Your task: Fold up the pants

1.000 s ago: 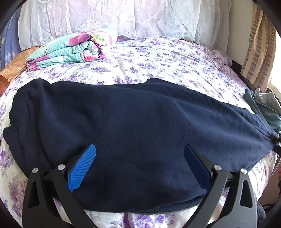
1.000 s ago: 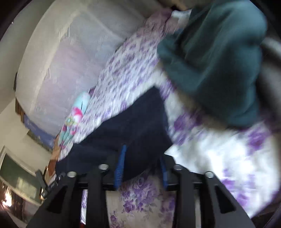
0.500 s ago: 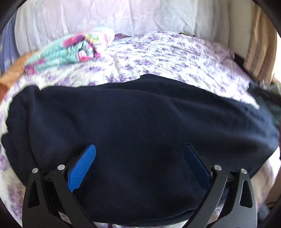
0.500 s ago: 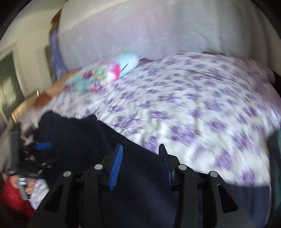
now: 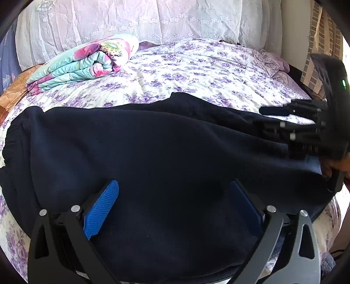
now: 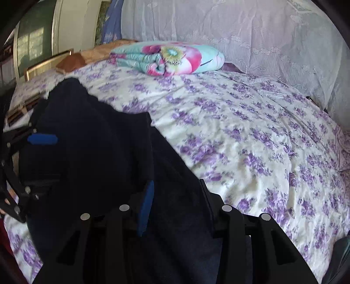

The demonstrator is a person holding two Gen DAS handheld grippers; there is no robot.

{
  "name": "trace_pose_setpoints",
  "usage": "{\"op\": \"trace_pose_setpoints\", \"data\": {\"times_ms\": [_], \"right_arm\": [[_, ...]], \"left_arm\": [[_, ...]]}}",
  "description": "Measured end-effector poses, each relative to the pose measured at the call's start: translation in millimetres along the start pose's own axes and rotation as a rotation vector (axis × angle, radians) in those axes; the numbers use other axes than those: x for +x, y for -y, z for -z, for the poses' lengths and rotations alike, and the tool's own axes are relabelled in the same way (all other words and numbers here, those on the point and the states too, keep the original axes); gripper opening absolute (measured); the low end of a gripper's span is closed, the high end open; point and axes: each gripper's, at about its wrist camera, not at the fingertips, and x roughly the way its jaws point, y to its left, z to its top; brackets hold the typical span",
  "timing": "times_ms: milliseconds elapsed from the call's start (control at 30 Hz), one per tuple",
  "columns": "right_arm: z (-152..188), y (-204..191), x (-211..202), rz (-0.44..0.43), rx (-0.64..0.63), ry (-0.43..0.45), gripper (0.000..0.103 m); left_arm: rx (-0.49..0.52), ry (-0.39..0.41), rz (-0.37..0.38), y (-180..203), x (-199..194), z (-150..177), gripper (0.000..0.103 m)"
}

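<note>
Navy pants point(image 5: 153, 148) lie across the flowered bed sheet point(image 5: 196, 72), waistband at the left. My left gripper point(image 5: 172, 196) is open, its blue pads point(image 5: 101, 209) spread wide over the near part of the pants with nothing pinched. At the right of the left wrist view, my right gripper point(image 5: 269, 120) holds the leg end raised above the rest of the fabric. In the right wrist view the right gripper point(image 6: 176, 196) is shut on the pants point(image 6: 87, 142), dark cloth filling the gap between its fingers. The left gripper point(image 6: 41, 166) shows at that view's left edge.
A folded floral quilt point(image 5: 87, 63) point(image 6: 170, 56) lies at the back of the bed before a lace-covered headboard point(image 5: 153, 19). A brick-patterned curtain point(image 5: 317, 43) hangs at the right. A teal garment point(image 6: 341, 251) shows at the bed's right end.
My right gripper has swung from the bed's right end toward the waistband side, rolling upright and carrying the leg end over the pants. The left gripper has hardly moved and stays open.
</note>
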Motion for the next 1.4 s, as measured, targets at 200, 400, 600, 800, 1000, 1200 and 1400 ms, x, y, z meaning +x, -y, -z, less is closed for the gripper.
{"op": "trace_pose_setpoints", "data": {"times_ms": [200, 400, 600, 800, 1000, 1200, 1400], "right_arm": [[-3, -17, 28, -0.028, -0.079, -0.098, 0.027], [-5, -7, 24, 0.086, -0.094, -0.057, 0.004], [-9, 21, 44, 0.106, 0.031, -0.095, 0.006], [-9, 14, -12, 0.049, 0.119, 0.054, 0.013], [15, -10, 12, -0.013, 0.07, -0.084, 0.041], [26, 7, 23, -0.134, 0.189, -0.075, 0.044], [23, -11, 24, -0.084, 0.126, -0.081, 0.053]], "left_arm": [[-0.002, 0.0, 0.002, 0, 0, 0, 0.098], [0.001, -0.001, -0.002, 0, 0, 0, 0.098], [0.014, -0.016, -0.017, 2, 4, 0, 0.098], [-0.008, -0.001, -0.003, -1, 1, -1, 0.098], [-0.197, 0.064, -0.111, -69, -32, -21, 0.098], [-0.403, -0.017, -0.284, -187, -27, -14, 0.099], [-0.609, -0.018, -0.298, -223, -50, 8, 0.098]]}}
